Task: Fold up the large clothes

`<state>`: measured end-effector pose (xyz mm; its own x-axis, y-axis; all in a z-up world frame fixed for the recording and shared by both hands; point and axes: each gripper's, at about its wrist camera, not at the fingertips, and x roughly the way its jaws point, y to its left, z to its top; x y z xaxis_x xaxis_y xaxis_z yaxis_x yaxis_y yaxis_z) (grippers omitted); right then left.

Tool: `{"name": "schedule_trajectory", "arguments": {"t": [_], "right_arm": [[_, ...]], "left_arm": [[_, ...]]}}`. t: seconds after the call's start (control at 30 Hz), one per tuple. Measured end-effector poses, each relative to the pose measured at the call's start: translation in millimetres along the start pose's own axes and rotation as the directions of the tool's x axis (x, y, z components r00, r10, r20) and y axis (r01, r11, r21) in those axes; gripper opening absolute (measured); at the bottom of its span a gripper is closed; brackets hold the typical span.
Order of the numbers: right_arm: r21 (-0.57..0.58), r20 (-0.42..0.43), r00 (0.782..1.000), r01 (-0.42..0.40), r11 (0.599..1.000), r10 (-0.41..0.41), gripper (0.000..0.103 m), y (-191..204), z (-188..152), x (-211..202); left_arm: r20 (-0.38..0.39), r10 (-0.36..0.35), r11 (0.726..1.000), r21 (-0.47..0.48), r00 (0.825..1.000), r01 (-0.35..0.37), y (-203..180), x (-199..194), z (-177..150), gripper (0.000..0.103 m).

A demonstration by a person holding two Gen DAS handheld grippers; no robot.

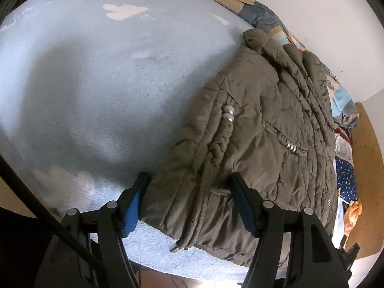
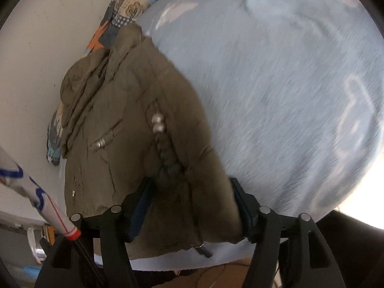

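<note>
An olive-brown padded jacket (image 1: 264,132) lies folded on a pale blue fleece bed cover (image 1: 108,84), near the wall. It has silver snaps and a zip pull at its near hem. My left gripper (image 1: 189,189) is open, its fingers straddling the jacket's near left hem. In the right wrist view the same jacket (image 2: 124,132) lies on the cover (image 2: 288,96), and my right gripper (image 2: 192,192) is open with its fingers either side of the near hem. I cannot tell whether the pads touch the fabric.
A patterned quilt (image 1: 340,100) is bunched along the white wall (image 2: 36,60) behind the jacket. More coloured laundry (image 1: 345,175) lies at the right. A wooden board (image 1: 367,168) stands at the bed's end. A white sleeve with blue marks (image 2: 36,187) shows at the left.
</note>
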<state>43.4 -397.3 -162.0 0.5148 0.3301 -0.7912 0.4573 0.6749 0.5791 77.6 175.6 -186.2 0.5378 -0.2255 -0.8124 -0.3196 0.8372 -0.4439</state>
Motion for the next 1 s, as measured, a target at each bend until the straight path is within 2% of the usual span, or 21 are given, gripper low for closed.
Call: {"name": "schedule_trajectory", "arguments": {"t": [0.1,0.13,0.17,0.23,0.27,0.33,0.4,0.47,0.6,0.63,0.67,0.73,0.83,1.0], "right_arm": [[-0.022,-0.006,1.000,-0.019,1.000,0.019,0.069,6,-4,2],[-0.033,-0.009,0.999,-0.044,0.998,0.043,0.060,10,-5,3],[-0.041,-0.001,0.999,-0.051,0.998,0.051,0.050,14,-6,2],[-0.096,0.031,0.998,-0.045,0.994,0.049,0.036,25,-10,-1],[-0.121,0.042,0.998,-0.032,0.992,0.038,0.033,30,-12,-1],[-0.138,0.047,0.999,-0.006,0.990,0.013,0.033,34,-13,4],[-0.113,0.035,0.999,-0.003,0.994,0.007,0.034,30,-12,11],[-0.090,0.024,1.000,-0.004,0.996,0.006,0.042,27,-10,16],[-0.050,0.011,1.000,-0.009,0.999,0.010,0.047,21,-5,19],[-0.055,0.011,1.000,-0.007,0.998,0.007,0.045,21,-4,18],[-0.064,0.013,1.000,-0.003,0.998,0.004,0.039,24,-4,18],[-0.096,0.036,0.999,-0.006,0.995,0.010,0.026,28,-5,11],[-0.208,0.088,0.995,0.071,0.975,-0.054,0.024,45,-12,5],[-0.205,0.075,0.995,0.082,0.975,-0.068,0.024,42,-11,14]], "left_arm": [[0.014,0.009,0.999,0.036,1.000,-0.009,-11,0,-4,0.067],[0.022,0.018,0.999,0.050,1.000,-0.019,-13,-1,-6,0.064],[0.032,0.023,0.998,0.061,0.999,-0.025,-16,-1,-8,0.057],[0.043,0.024,0.996,0.089,0.999,-0.028,-21,-1,-11,0.046],[0.051,0.038,0.993,0.109,0.998,-0.044,-25,0,-13,0.046],[0.054,0.057,0.990,0.125,0.997,-0.063,-26,3,-13,0.046],[0.056,0.060,0.992,0.112,0.997,-0.066,-23,6,-12,0.051],[0.062,0.064,0.992,0.106,0.996,-0.070,-22,10,-12,0.059],[0.074,0.078,0.987,0.132,0.994,-0.087,-27,11,-14,0.062],[0.078,0.079,0.985,0.146,0.994,-0.090,-27,9,-15,0.055],[0.088,0.074,0.984,0.157,0.993,-0.087,-28,6,-16,0.043],[0.104,0.071,0.978,0.188,0.992,-0.090,-33,3,-18,0.035],[0.124,0.112,0.963,0.230,0.986,-0.139,-39,6,-23,0.036],[0.153,0.152,0.954,0.235,0.977,-0.185,-43,13,-27,0.044]]}}
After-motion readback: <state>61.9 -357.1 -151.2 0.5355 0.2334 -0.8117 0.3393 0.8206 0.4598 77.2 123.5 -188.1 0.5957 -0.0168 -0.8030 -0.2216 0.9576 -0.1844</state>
